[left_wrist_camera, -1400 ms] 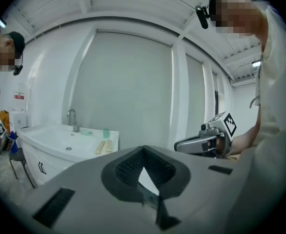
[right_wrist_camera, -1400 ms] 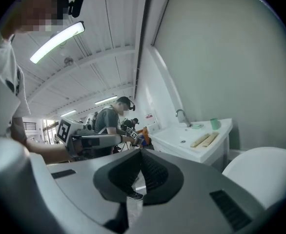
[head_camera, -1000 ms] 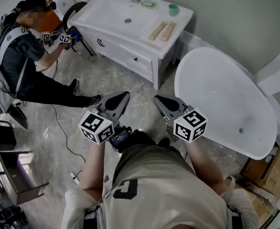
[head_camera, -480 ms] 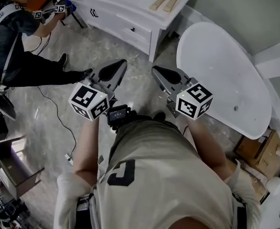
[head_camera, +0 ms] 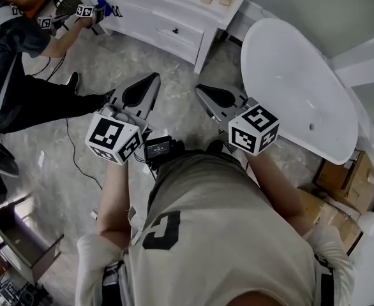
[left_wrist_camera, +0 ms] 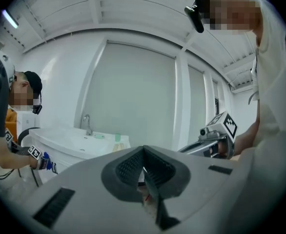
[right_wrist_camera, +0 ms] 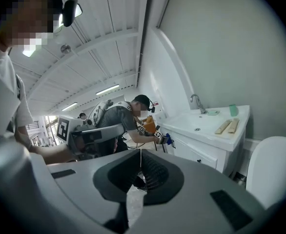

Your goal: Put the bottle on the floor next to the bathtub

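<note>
- Bottle: not seen in any view, maybe off-frame; locate first.
- left gripper [head_camera: 150, 81] + right gripper [head_camera: 203, 92], mid-frame: jaws together, nothing btwn.
- Open jaws before reaching; set down upright on floor [head_camera: 228, 67] by bathtub [head_camera: 302, 88], upper right.

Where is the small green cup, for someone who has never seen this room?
Find the white sink cabinet beside the bathtub. On its top, the cup stands by the wall, behind two pale wooden strips. It is upright and green; the nearby dish lies flat.
</note>
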{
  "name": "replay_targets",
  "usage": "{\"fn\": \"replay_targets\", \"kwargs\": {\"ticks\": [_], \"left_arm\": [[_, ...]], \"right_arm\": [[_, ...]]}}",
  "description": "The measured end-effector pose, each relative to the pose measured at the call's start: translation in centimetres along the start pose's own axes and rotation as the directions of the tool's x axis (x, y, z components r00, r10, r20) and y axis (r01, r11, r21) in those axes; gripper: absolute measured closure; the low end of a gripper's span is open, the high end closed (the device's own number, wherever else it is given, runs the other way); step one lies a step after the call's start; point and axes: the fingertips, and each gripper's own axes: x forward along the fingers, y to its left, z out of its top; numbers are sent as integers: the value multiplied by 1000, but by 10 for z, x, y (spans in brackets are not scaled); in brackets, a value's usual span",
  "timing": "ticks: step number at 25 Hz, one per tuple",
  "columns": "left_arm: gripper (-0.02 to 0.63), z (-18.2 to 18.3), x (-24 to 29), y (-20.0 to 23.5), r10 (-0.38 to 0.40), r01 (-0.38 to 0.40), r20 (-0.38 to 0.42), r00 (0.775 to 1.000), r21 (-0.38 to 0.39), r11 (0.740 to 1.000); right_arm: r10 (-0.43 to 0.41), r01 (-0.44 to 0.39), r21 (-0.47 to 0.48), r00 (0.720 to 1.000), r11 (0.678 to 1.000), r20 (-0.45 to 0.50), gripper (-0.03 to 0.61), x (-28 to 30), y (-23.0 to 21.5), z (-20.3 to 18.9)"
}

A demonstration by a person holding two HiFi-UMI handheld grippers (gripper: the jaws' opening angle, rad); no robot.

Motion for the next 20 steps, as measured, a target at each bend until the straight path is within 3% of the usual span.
{"fn": "replay_targets", "kwargs": {"ticks": [6,12,20], "left_arm": [[557,-3,-25,-5,-156,158,32,987,-96,983],[557,-5,-20,-13,-281,280,-5,960,-64,958],[557,-34,4,-48,-421,417,-58,905,-74,906]], "right_arm": [[-58,59,23,998,998,-33,551,16,28,-13],[-140,145,104,988,984,-59,551,14,32,-24],[-275,282,178,959,943,-62,551,-26,22,-48]]}}
